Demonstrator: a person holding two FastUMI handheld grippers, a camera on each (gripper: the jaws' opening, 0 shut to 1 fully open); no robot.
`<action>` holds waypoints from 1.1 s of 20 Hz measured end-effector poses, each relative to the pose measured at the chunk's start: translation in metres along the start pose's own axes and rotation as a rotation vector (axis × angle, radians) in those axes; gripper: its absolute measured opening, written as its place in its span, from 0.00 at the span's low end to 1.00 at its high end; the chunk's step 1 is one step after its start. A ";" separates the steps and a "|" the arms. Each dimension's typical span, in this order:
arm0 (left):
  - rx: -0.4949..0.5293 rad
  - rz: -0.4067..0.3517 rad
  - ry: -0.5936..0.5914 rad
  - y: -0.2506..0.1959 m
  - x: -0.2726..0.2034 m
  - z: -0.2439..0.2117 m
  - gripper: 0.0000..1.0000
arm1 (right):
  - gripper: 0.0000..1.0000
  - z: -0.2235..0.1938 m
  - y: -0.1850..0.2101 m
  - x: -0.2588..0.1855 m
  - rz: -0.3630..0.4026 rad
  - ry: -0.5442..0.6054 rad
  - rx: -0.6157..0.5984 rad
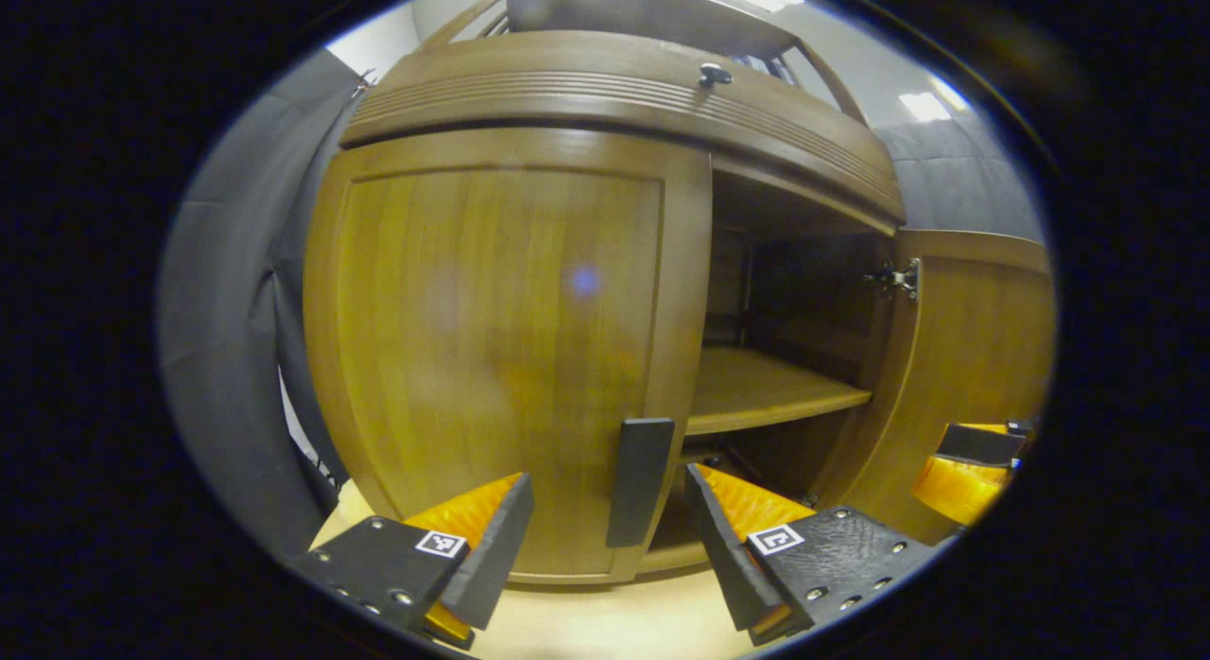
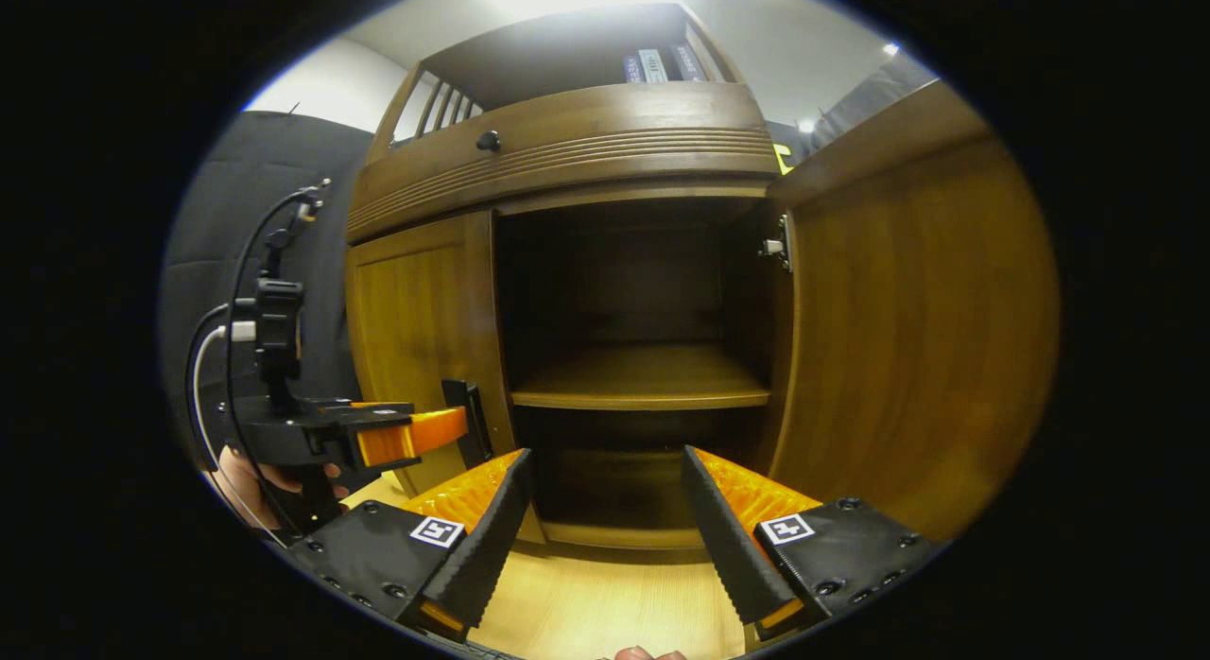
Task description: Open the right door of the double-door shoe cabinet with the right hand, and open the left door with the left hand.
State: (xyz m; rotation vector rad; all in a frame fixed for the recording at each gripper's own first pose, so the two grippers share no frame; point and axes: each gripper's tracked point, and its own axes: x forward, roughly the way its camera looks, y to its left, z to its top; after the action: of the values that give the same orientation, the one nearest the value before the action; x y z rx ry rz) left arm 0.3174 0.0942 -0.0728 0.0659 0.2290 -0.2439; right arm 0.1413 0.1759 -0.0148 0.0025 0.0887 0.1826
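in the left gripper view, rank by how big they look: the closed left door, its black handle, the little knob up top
1. Left door, by far the largest.
2. Black handle, a narrow upright bar on that door's right edge.
3. Knob on the drawer front above, smallest; it sits farther from the camera, so its true size against the handle is unsure.

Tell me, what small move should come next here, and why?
Probably the left gripper should ease forward and close on the handle of the left door. That door looks shut, while the right door already stands open, showing the shelf. The left gripper is open, with the handle just ahead between its fingers.
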 end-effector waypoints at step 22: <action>0.018 0.055 0.032 -0.019 0.047 -0.018 0.08 | 0.93 -0.008 -0.019 0.035 -0.012 0.040 0.002</action>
State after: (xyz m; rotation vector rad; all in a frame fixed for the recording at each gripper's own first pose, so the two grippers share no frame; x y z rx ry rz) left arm 0.3530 0.0663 -0.1022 0.0936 0.2567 -0.1905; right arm 0.1788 0.1635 -0.0265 0.0007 0.1289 0.1706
